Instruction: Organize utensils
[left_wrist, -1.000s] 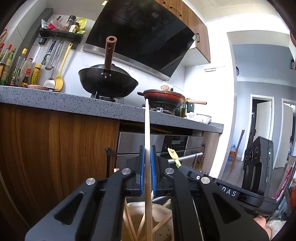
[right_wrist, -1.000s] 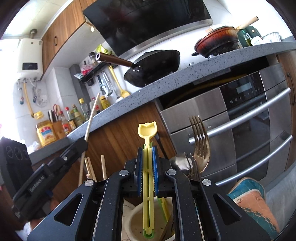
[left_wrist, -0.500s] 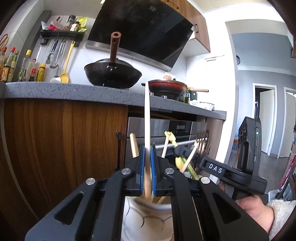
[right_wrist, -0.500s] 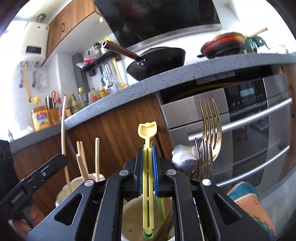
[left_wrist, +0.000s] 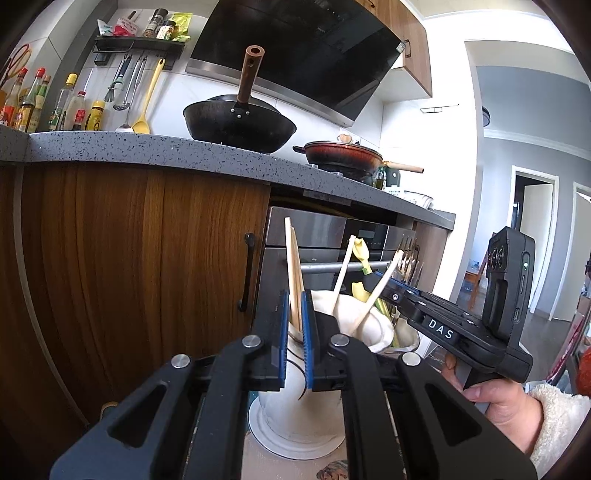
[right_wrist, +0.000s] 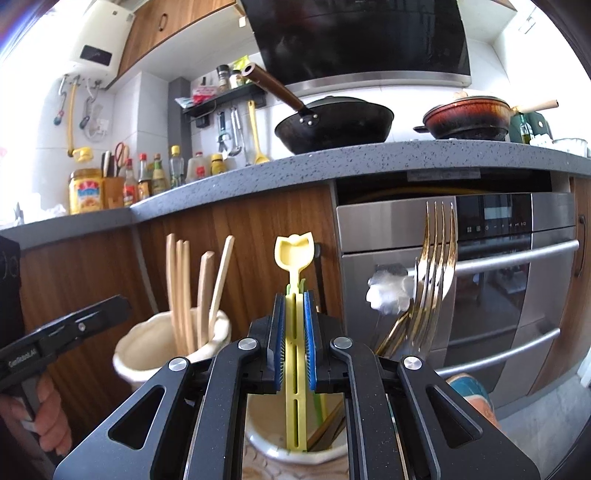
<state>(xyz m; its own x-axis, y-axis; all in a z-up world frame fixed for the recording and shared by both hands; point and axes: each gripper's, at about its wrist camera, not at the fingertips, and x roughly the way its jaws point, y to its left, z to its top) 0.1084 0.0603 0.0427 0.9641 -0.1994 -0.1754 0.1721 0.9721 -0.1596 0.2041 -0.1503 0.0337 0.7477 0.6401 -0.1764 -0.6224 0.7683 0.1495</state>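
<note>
**Both grippers sink toward the two utensil pots**

Lowered since a second ago, both tools now sit just above the pots, and the counter edge has risen in each view.

Left wrist view: the left gripper (left_wrist: 294, 332) has its blue pads clamped on a wooden chopstick (left_wrist: 291, 266), which stands nearly upright with its lower end inside the cream chopstick pot (left_wrist: 295, 406). A second ago the stick reached up past the counter edge; now its tip ends in front of the steel oven (left_wrist: 321, 236). Two more chopsticks lean in the pot behind it. To the right, the right gripper (left_wrist: 384, 286) comes in from the side, held by a hand (left_wrist: 495, 402) in a fleecy sleeve.

Right wrist view: the right gripper (right_wrist: 294, 332) is clamped on a yellow plastic utensil (right_wrist: 294, 258), upright, its lower end down inside the cutlery pot (right_wrist: 266, 443). Gold forks (right_wrist: 437, 258) and a shiny spoon stand in the same pot, to the right. The chopstick pot (right_wrist: 136, 350) stands just beside it on the left, with several sticks in it, and the left gripper (right_wrist: 110, 308) reaches in next to it.
</note>
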